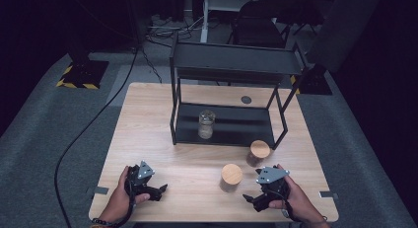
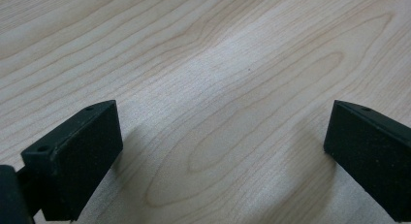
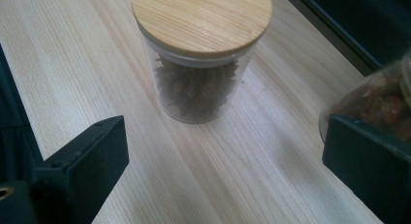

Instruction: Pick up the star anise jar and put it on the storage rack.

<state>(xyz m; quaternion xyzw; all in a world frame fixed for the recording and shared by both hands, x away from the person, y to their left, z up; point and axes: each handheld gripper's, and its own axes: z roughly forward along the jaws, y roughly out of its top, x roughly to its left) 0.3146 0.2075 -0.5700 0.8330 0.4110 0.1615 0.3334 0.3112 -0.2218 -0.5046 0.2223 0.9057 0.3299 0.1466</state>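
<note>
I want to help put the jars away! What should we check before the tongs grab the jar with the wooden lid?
1. Right tongs open wide: ok.
2. Nearest jar stands upright on the table: ok.
3. Wooden lid sits flat on it: ok; how tightly, cannot tell.
4. Jar between the right tongs' jaws: not ok, it is still ahead of them.
5. Second lidded jar stands apart from the first: ok.
6. Left tongs open and holding nothing: ok.
</note>
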